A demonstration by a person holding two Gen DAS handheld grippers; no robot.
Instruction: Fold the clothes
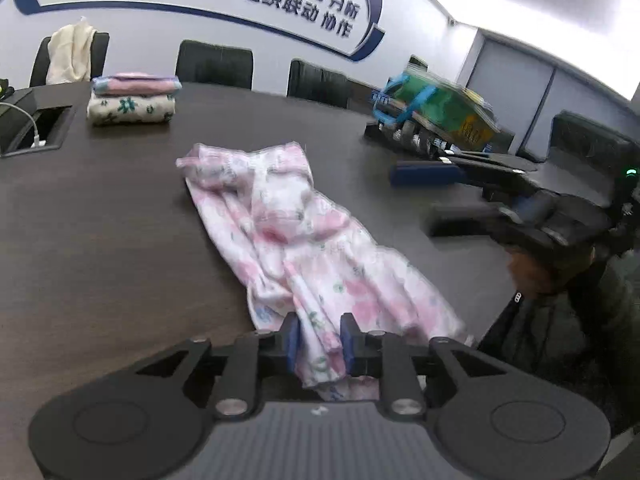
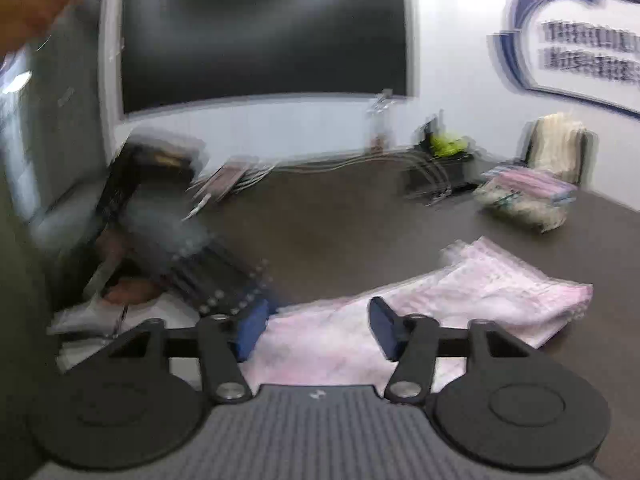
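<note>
**Left tongs pinch one end of a pink floral garment; right tongs stand wide above it**

Much of the right wrist view is smeared by motion blur. The left gripper (image 2: pixel 224 280) shows there only as a dark streaked shape at the left, and the wall lettering cannot be read. A folded stack (image 2: pixel 524 200) at the far right and a cream cloth on a chair (image 2: pixel 556 152) are only roughly recognisable. In the left wrist view, the person's sleeve (image 1: pixel 568 328) is cut off at the right edge, and the hand under the right gripper is mostly hidden.

The pink floral garment (image 1: pixel 296 240) lies crumpled in a long strip on the dark table (image 1: pixel 100 220), running away from the camera. Its near end passes between the blue pads (image 1: pixel 294 340) of the left gripper (image 1: pixel 320 344), whose jaws stand narrow and press on the bunched fabric from both sides. The right gripper (image 2: pixel 316 332) has its jaws wide apart, and the garment (image 2: pixel 460 300) lies below and beyond the gap, with neither pad clearly touching it.

Only the left wrist view shows the right gripper (image 1: pixel 416 192) from outside, hovering to the right of the garment, well apart from it. It also shows the folded stack (image 1: pixel 132 100) sharply, a pink piece on a green-flowered one, and a green bag (image 1: pixel 440 108) at the far right. Only the right wrist view shows a large dark screen (image 2: pixel 264 32) on the wall.
</note>
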